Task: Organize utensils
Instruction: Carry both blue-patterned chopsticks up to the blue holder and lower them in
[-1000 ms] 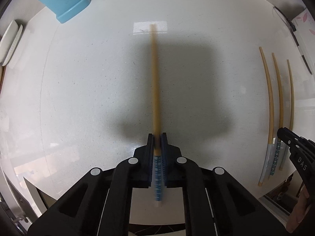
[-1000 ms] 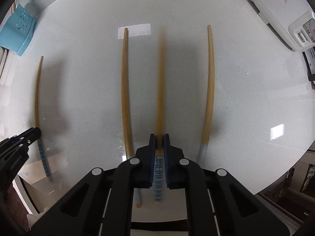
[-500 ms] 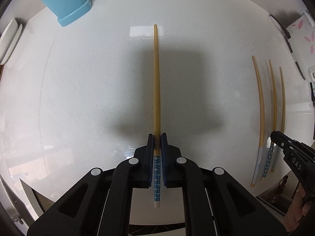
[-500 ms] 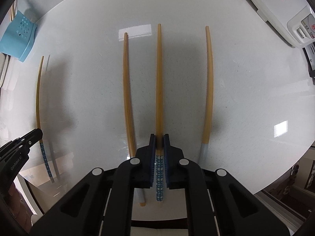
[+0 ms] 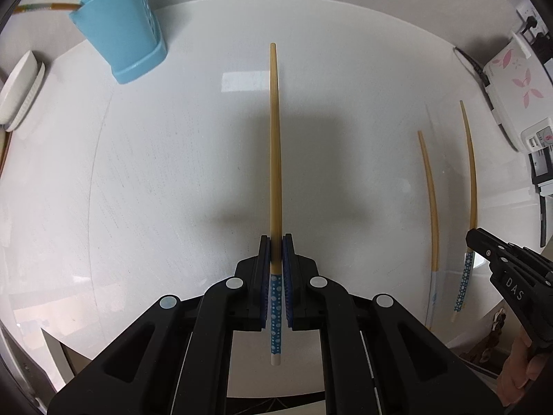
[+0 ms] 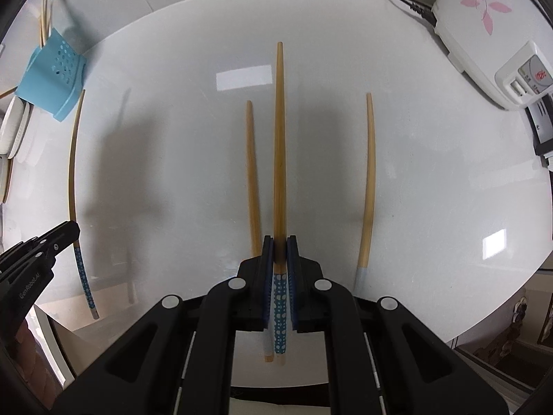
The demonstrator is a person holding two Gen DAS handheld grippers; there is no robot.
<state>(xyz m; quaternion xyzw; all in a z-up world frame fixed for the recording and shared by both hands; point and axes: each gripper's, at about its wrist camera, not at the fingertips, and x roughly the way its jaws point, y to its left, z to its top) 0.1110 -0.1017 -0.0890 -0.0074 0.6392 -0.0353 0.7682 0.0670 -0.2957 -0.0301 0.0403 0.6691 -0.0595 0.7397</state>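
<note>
White round table (image 5: 155, 173). Left hand-held gripper (image 5: 275, 252) clamps one chopstick (image 5: 274, 145) by patterned end; right hand-held gripper (image 6: 280, 252) likewise clamps another chopstick (image 6: 279, 138). Two loose chopsticks (image 6: 367, 186) remain flat beside. Blue utensil holder (image 5: 121, 38) far left, likely destination.

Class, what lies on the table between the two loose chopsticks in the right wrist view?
In the right wrist view, the chopstick clamped in the right claw shows between the two loose chopsticks.

A home kitchen or dining corner: round glossy white table (image 6: 432, 180), flower-printed white rice cooker (image 6: 484, 27) far right, perforated blue plastic utensil holder (image 5: 121, 34) and stacked white plates (image 5: 20, 93) far left.
</note>
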